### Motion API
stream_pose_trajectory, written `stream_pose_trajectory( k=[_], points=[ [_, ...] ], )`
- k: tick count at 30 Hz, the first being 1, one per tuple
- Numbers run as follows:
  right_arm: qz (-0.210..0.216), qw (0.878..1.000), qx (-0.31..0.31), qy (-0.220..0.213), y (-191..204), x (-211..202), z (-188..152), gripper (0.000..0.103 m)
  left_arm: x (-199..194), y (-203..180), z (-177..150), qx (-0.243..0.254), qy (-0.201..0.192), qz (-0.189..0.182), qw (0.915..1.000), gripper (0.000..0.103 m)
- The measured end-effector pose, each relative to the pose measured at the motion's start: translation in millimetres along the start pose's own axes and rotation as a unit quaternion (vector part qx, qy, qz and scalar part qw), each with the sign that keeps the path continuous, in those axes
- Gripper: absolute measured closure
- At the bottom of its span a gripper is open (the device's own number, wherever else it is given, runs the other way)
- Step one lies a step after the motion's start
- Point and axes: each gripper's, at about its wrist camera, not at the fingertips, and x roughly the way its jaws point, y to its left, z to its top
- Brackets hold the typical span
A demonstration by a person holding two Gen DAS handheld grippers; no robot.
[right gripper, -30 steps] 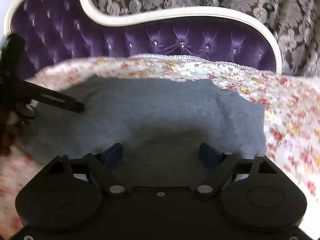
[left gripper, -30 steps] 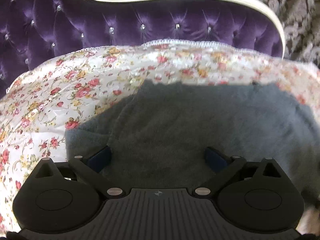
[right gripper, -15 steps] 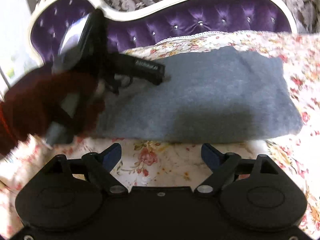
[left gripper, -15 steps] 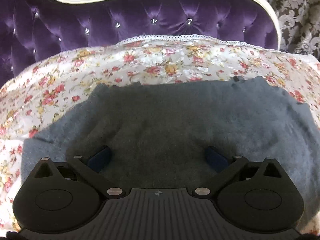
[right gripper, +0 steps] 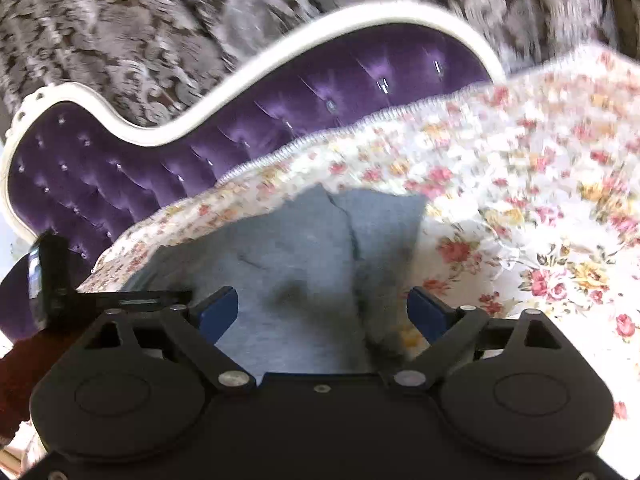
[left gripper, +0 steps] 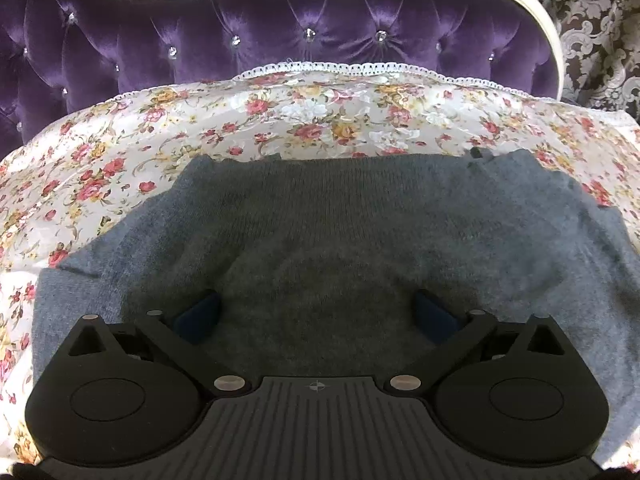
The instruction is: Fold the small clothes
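- Grey knitted sweater [left gripper: 332,240] lies spread flat on the white floral bedspread [left gripper: 248,120], which covers a bed with a purple tufted velvet headboard [left gripper: 280,36] framed in white.
- Left gripper [left gripper: 316,316]: jaws wide apart, blue pads [left gripper: 198,316] over the sweater's middle, nothing held. Can't tell if the pads touch the knit.
- Sweater in the left view: far edge straight, parallel to the headboard; a fold ridge at its left end, another layer step near its right end.
- Right gripper [right gripper: 322,314]: jaws spread too, empty. Sits over the sweater's right edge; one blue pad [right gripper: 218,312] over grey knit [right gripper: 304,248], the other over the bedspread [right gripper: 520,200].
- Right view is tilted and motion-blurred. Crease lines visible in the sweater near its far corner.
- Left gripper's black body [right gripper: 52,280] shows at the right view's left edge, held by a hand in a dark red sleeve [right gripper: 20,364].
- Brown-and-silver damask wallpaper [right gripper: 160,20] behind the headboard [right gripper: 280,108].
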Motion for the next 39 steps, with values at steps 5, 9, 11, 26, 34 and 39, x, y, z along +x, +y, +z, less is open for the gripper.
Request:
stream_pose_trajectory(
  k=[5,9,11,26,34,39],
  points=[
    [0.061,0.997,0.038,0.030,-22,24,4,0.008,0,-1,-2,0.000,-0.002,0.002,1.0000,0.000],
    [0.130,0.987,0.073,0.058,-28,42,14,0.007,1,-1,-2,0.000,-0.002,0.002,1.0000,0.000],
    [0.143,0.985,0.079,0.056,-28,50,18,0.003,1,-1,-2,0.000,-0.001,0.001,1.0000,0.000],
    [0.135,0.983,0.059,0.111,-16,79,35,0.058,-1,-1,-2,-0.001,-0.006,0.001,1.0000,0.000],
    [0.107,0.988,0.056,0.094,-11,62,36,0.073,-40,3,-8,-0.010,-0.006,-0.018,0.9998,0.015],
    [0.082,0.992,0.031,0.093,9,56,43,0.073,-49,-5,-37,0.015,-0.004,-0.024,0.9996,0.015]
  ],
)
